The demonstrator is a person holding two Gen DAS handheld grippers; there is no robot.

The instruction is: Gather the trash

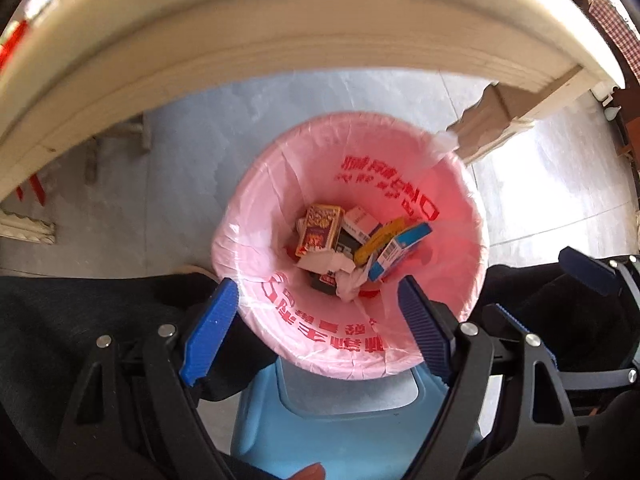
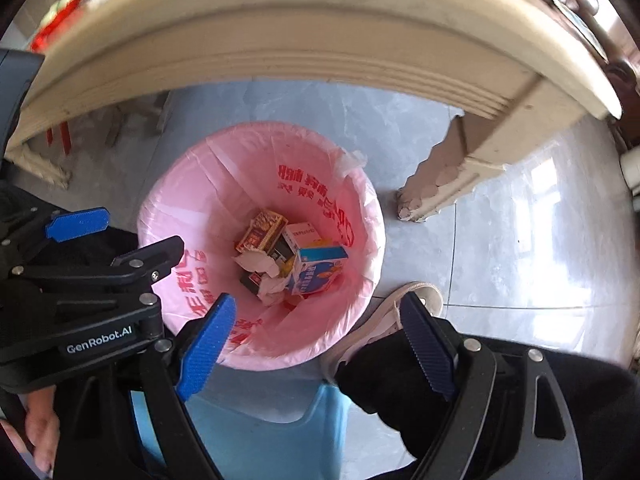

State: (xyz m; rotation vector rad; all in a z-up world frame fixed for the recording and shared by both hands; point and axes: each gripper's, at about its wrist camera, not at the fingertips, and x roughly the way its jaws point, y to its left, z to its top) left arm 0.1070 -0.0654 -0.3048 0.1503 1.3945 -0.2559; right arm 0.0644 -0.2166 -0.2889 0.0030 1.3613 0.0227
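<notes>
A bin lined with a pink bag (image 1: 280,168) (image 2: 192,184) stands on the floor straight below both grippers. At its bottom lie a red-and-gold box (image 1: 320,230) (image 2: 260,232), a blue-and-white carton (image 1: 400,250) (image 2: 320,270), a yellow packet (image 1: 378,240) and crumpled tissue (image 1: 348,282) (image 2: 272,286). My left gripper (image 1: 318,330) (image 2: 116,240) hangs open above the bin's near rim with nothing between its blue pads. To its right, my right gripper (image 2: 316,346) (image 1: 548,296) is also open and empty.
A cream table edge (image 1: 280,40) (image 2: 320,32) arches over the far side of the bin, its carved leg (image 1: 488,120) (image 2: 452,172) to the right. A light blue plastic stool (image 1: 340,432) (image 2: 260,440) sits under the grippers. A person's shoe (image 2: 400,304) and dark trouser legs flank the bin.
</notes>
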